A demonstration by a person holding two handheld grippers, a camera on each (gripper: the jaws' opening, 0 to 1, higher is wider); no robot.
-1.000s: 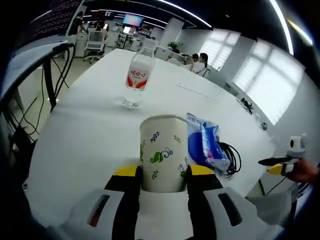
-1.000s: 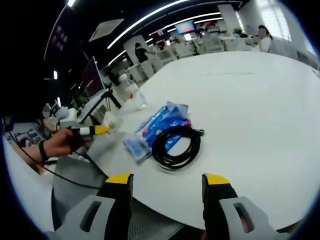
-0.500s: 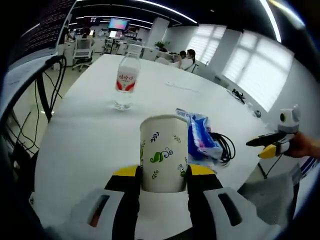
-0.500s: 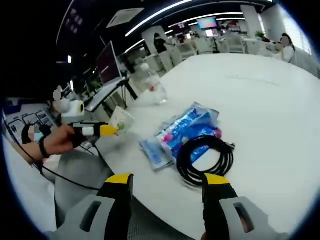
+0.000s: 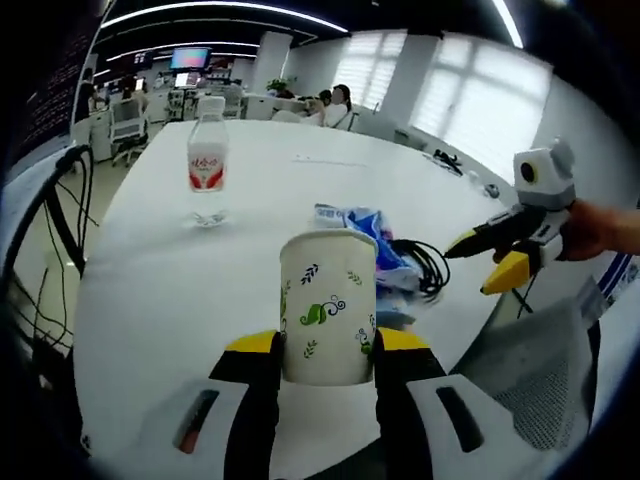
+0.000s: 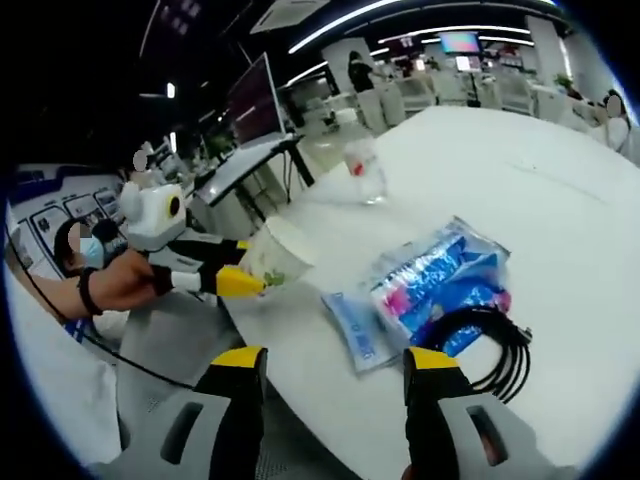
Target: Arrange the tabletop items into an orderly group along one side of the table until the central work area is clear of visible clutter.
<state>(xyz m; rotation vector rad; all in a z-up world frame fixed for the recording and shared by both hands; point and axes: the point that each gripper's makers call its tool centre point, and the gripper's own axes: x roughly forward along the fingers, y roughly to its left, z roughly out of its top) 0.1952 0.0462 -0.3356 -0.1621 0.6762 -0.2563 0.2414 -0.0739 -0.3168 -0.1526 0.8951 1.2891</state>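
Note:
My left gripper (image 5: 326, 345) is shut on a white paper cup (image 5: 328, 308) printed with green leaves, held upright over the near edge of the white table (image 5: 180, 290). The cup (image 6: 273, 255) and left gripper (image 6: 235, 281) enter the right gripper view from the left, held by a hand. My right gripper (image 6: 337, 359) is open with nothing between its jaws, near the table edge. Ahead of it lie a blue snack packet (image 6: 425, 293) and a coiled black cable (image 6: 490, 345). Behind the cup in the left gripper view are the packet (image 5: 380, 245), the cable (image 5: 425, 268) and a water bottle (image 5: 205, 160). The right gripper (image 5: 500, 255) comes in at right.
The bottle (image 6: 365, 170) stands farther along the table in the right gripper view. A monitor (image 6: 252, 105) and desks lie beyond the table's edge. Seated people (image 5: 335, 100) and office chairs are at the far end. Black cables (image 5: 50, 220) hang to the left of the table.
Both views have swung. The right gripper now appears closer and larger in the left gripper view; the cup and left gripper sit nearer the packet in the right gripper view. Cup stays held.

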